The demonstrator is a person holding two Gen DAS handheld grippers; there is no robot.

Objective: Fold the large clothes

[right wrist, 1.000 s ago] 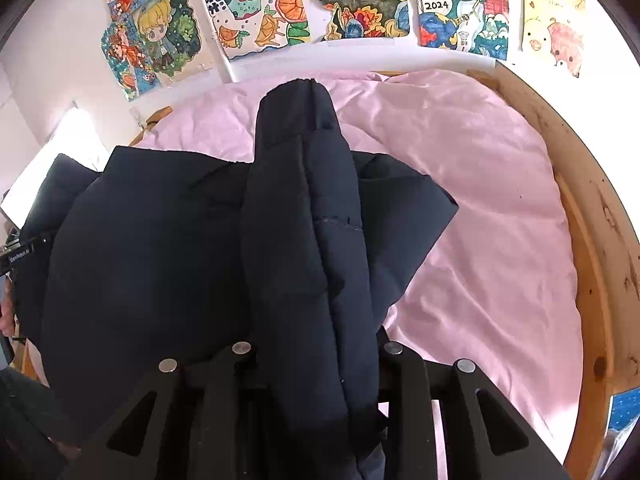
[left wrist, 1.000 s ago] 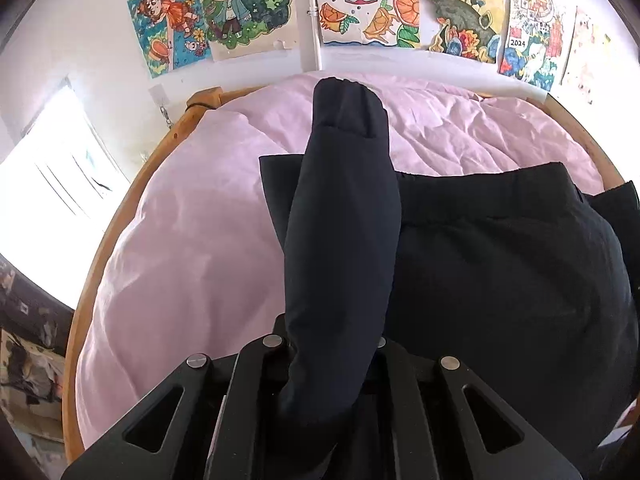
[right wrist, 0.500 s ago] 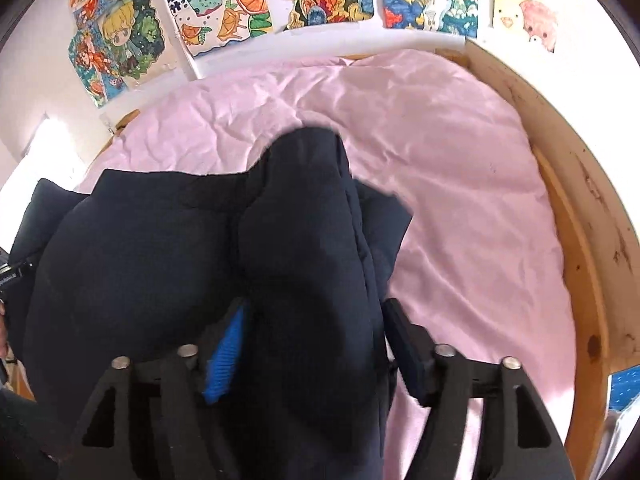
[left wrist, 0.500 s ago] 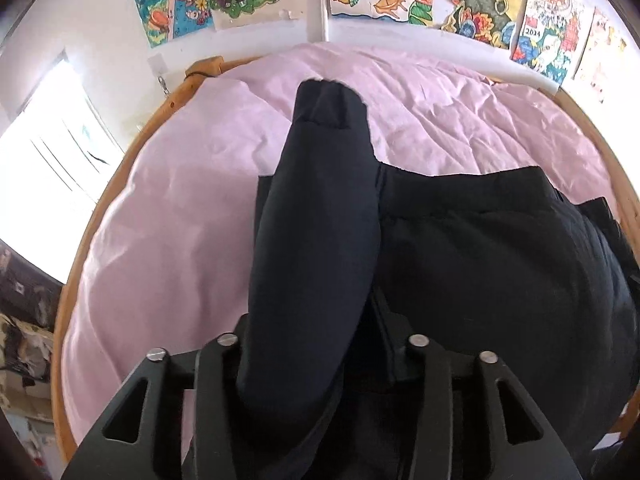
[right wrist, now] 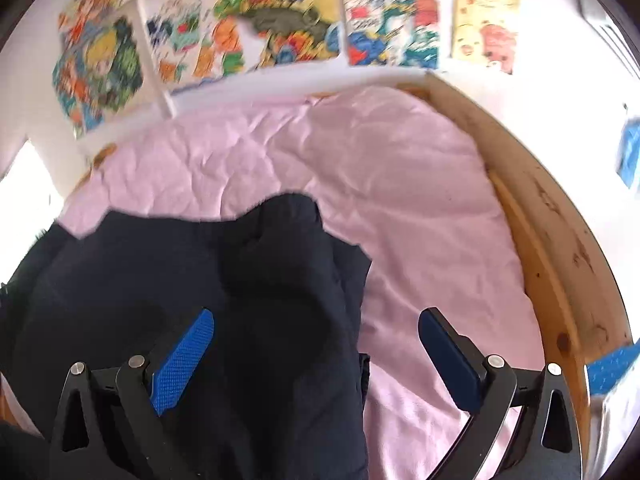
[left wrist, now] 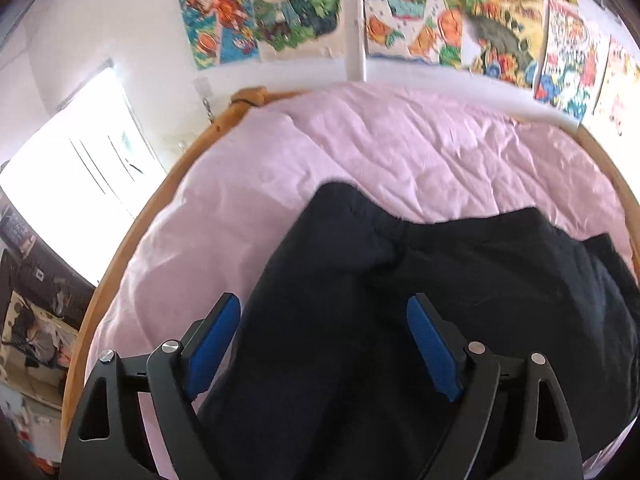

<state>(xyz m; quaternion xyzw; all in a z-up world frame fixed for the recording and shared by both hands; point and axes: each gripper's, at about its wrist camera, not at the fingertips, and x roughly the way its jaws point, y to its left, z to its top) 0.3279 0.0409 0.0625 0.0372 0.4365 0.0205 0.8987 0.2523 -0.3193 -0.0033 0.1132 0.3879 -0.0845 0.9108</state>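
A large dark navy padded garment point(left wrist: 420, 300) lies on the pink bedsheet point(left wrist: 400, 152). In the left wrist view my left gripper point(left wrist: 322, 312) is open, its blue pads point(left wrist: 212, 344) spread wide, and the garment's left edge lies loose between them. In the right wrist view the same garment point(right wrist: 240, 280) covers the left half of the pink bedsheet point(right wrist: 420, 220). My right gripper point(right wrist: 316, 324) is open too, blue pads point(right wrist: 180, 360) apart, with the garment's right edge lying slack between them.
A wooden bed frame point(right wrist: 560, 240) curves round the mattress, also on the left point(left wrist: 132, 240). Colourful drawings point(left wrist: 400, 12) hang on the white wall behind the bed. A bright window point(left wrist: 72, 184) is at the left.
Both grippers were shut on raised folds of the garment and have opened. The folds have dropped and now lie on the bed. Both grippers have pulled back a little.
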